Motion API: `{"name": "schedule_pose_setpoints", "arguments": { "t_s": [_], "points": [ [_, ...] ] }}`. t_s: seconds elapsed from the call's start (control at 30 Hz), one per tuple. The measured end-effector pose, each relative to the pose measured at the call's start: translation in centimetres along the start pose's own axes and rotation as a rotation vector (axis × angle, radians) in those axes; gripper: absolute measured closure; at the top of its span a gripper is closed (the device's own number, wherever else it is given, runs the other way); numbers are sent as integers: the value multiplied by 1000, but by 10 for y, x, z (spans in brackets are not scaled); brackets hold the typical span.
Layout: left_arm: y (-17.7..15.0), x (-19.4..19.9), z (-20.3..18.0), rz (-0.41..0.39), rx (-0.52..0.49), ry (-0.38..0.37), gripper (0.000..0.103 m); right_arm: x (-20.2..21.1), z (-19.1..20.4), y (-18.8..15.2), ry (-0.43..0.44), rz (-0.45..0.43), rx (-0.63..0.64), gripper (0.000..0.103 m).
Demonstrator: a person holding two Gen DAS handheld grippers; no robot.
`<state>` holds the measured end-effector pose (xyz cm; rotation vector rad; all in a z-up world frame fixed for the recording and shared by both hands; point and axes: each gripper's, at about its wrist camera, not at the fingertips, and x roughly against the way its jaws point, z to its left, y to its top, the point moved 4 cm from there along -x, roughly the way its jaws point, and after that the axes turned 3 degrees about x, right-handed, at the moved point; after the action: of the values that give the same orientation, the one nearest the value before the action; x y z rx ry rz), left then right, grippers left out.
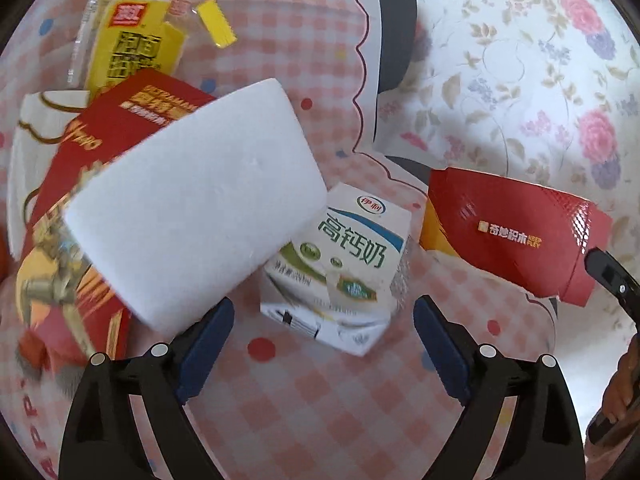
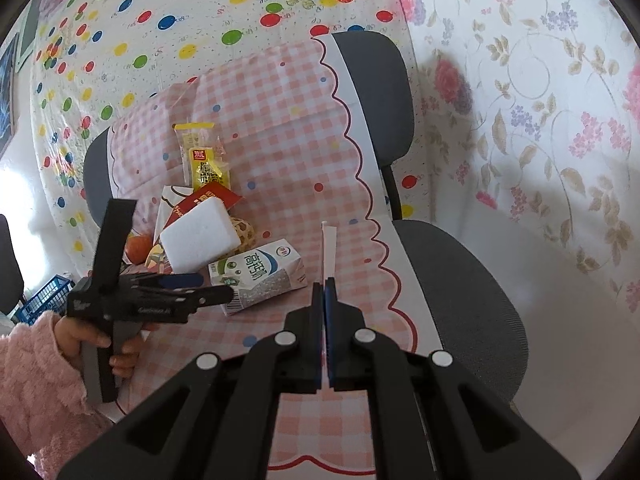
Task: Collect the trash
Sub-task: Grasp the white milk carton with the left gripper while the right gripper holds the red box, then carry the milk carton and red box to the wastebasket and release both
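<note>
Checked cloth [image 1: 304, 408] — left tool [image 1: 324, 344] spread before milk carton [image 1: 340, 264], right tool [image 2: 323, 292] clenching red card [image 1: 516, 232].

The left gripper [image 1: 324, 344], black with blue pads, points steeply down with its jaws wide apart just short of the white-and-green milk carton [image 1: 340, 264]. The right gripper [image 2: 323, 296], held right of that carton, is clamped on a thin red flat card [image 1: 516, 228]. A pink fleecy sleeve [image 2: 36, 392] covers the left wrist.
</note>
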<state>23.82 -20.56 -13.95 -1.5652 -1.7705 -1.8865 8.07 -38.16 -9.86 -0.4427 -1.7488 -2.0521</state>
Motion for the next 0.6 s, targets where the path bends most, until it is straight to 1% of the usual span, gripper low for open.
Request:
{"name": "schedule_pose_setpoints", "arguments": {
  "t_s": [0.1, 0.17, 0.3, 0.37, 0.4, 0.43, 0.5, 0.6],
  "points": [
    [5, -8, -3, 26, -28, 1, 12, -2, -1, 0, 8, 2, -3, 102],
    [10, -13, -9, 28, -64, 11, 12, -2, -3, 0, 9, 4, -7, 102],
    [13, -22, -25, 41, -167, 46, 13, -1, -5, 0, 9, 7, -14, 102],
    [7, -26, -36, 53, -249, 84, 15, 2, -6, -1, 5, 8, -13, 102],
    [5, -26, -40, 51, -281, 93, 16, 4, -6, -1, 4, 8, -13, 102],
    [0, -25, -46, 47, -320, 110, 25, 6, -6, -1, 3, 7, -13, 102],
    [-5, -22, -52, 43, -341, 127, 27, 11, -6, -1, -1, 2, -16, 102],
    [-13, -8, -55, 20, -292, 77, 28, 22, -2, -2, -7, -7, -14, 102]
  ]
}}
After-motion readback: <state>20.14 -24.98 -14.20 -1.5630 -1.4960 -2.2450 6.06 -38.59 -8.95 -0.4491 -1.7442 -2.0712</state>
